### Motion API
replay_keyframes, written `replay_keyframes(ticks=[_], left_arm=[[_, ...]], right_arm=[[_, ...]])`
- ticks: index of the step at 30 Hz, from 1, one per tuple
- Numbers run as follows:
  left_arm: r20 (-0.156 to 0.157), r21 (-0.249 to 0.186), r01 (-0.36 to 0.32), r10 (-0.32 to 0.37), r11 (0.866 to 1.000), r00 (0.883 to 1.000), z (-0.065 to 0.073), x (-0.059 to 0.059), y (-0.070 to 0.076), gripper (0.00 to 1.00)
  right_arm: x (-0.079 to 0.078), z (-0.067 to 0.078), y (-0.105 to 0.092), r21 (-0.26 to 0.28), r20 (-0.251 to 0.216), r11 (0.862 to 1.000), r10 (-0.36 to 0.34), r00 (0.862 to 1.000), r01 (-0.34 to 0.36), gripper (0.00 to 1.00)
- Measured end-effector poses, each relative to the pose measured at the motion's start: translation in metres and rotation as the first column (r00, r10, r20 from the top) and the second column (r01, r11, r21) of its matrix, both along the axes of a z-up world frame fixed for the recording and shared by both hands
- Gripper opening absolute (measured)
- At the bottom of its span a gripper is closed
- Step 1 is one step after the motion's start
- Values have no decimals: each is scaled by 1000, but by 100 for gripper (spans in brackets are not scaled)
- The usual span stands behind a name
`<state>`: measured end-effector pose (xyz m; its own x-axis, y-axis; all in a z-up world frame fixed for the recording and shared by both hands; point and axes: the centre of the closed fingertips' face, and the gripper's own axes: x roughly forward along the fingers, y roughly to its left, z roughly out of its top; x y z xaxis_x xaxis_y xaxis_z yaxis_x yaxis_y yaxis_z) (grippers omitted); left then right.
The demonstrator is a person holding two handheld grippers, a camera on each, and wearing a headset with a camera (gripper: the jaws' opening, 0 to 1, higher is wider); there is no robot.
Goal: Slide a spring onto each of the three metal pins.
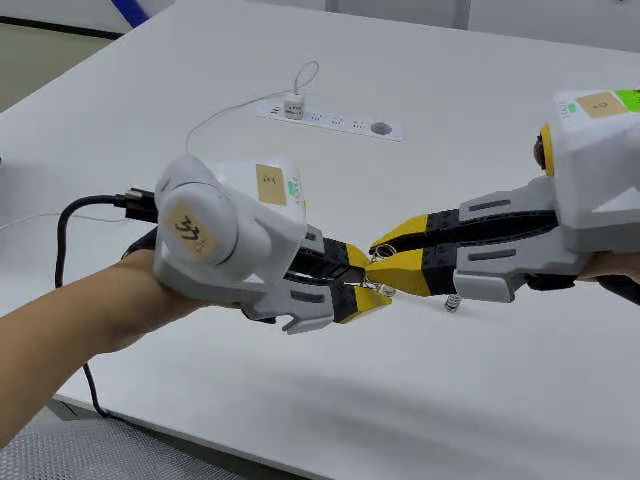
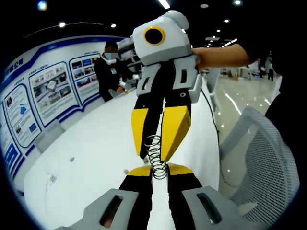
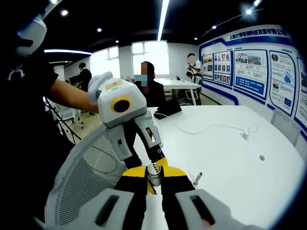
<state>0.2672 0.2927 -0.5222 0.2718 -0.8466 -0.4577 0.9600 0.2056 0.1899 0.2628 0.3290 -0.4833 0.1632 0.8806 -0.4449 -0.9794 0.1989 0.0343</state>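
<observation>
**A:** where's the spring?
**B:** spring [image 2: 156, 155] is up off the table [image 1: 300, 400], on the person's side of the power strip [image 1: 330, 118], bridged tip to tip between both tongs.
**A:** jaws?
**B:** left gripper [image 2: 159, 171] is pressed together on the near end. right gripper [image 3: 153, 176] pinches the far end (coil shows end-on between its yellow tips). can't make out whether a pin sits inside the coil.
**A:** axis, pose?
**B:** long axis runs along the line joining the two grippers, roughly parallel to the power strip. they're nose to nose, about level. left hand [image 1: 150, 290] grips its tool from behind.
**A:** pins?
**B:** one pin [image 3: 197, 178] on the table, standing I think. it's also on the near side of the power strip, towards the right gripper, so that arm is nearer. my read: the next move turns on lining the coil's axis up with a pin, which means freeing one end first.
</observation>
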Motion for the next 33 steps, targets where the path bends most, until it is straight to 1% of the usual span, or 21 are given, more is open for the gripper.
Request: replay_keyframes(ticks=[3, 4, 5, 7, 10, 12, 14, 15, 17, 18, 20, 23, 25, 30, 32, 33], left_arm=[[-9, -13, -19, 19, 1000, 1000, 1, 1, 2, 10], [-22, -22, -22, 22, 1000, 1000, 1, 0, 3, 11], [-63, -40, -18, 15, 999, 998, 1, -4, 3, 11], [-57, -45, -16, 13, 999, 998, 2, -3, 5, 12], [-65, -42, -26, 23, 999, 998, 1, -2, 8, 13], [-59, -46, -32, 29, 998, 998, 1, 0, 10, 16], [-74, -53, -48, 44, 997, 996, 0, 2, 13, 22], [-77, -56, -51, 47, 997, 996, -1, 3, 14, 24], [-100, -69, -64, 57, 996, 993, -1, 4, 16, 26], [-105, -72, -72, 64, 995, 992, -2, 5, 17, 28], [-110, -75, -86, 77, 993, 991, -3, 8, 19, 33], [-125, -90, -119, 107, 989, 986, -4, 14, 21, 42], [-127, -87, -130, 118, 988, 985, -7, 17, 24, 48], [-127, -79, -165, 154, 983, 980, -14, 26, 34, 57], [-130, -66, -178, 168, 982, 977, -18, 29, 38, 62], [-132, -51, -183, 175, 982, 976, -22, 30, 42, 64]], right_arm=[[1, 0, 0, 2, 0, 1000, -7, 1000, 7, 10], [1, 1, -1, 2, 0, 1000, -8, 1000, 8, 10], [0, 2, 0, 9, -6, 1000, -7, 1000, 7, 10], [0, 3, 1, 17, -13, 1000, -7, 1000, 7, 10], [1, 3, 3, 1, -3, 1000, 1, 1000, -1, 10], [3, 3, 3, -2, 0, 1000, 0, 1000, 0, 10], [7, 6, 3, 1, 2, 1000, -6, 1000, 6, 10], [13, 4, 2, 1, 3, 1000, -7, 1000, 7, 10], [16, 5, 1, 1, 9, 1000, -15, 1000, 15, 10], [20, 5, 0, -2, 10, 1000, -22, 1000, 22, 10], [29, 5, -4, -7, 18, 999, -43, 999, 44, 10], [40, 4, -12, -12, 18, 997, -82, 996, 82, 10], [49, 3, -18, -20, 22, 993, -113, 993, 113, 10], [69, -2, -32, -32, 31, 983, -179, 983, 180, 10], [77, -6, -38, -49, 42, 976, -210, 977, 212, 10], [83, -9, -42, -61, 53, 971, -226, 973, 229, 11]])
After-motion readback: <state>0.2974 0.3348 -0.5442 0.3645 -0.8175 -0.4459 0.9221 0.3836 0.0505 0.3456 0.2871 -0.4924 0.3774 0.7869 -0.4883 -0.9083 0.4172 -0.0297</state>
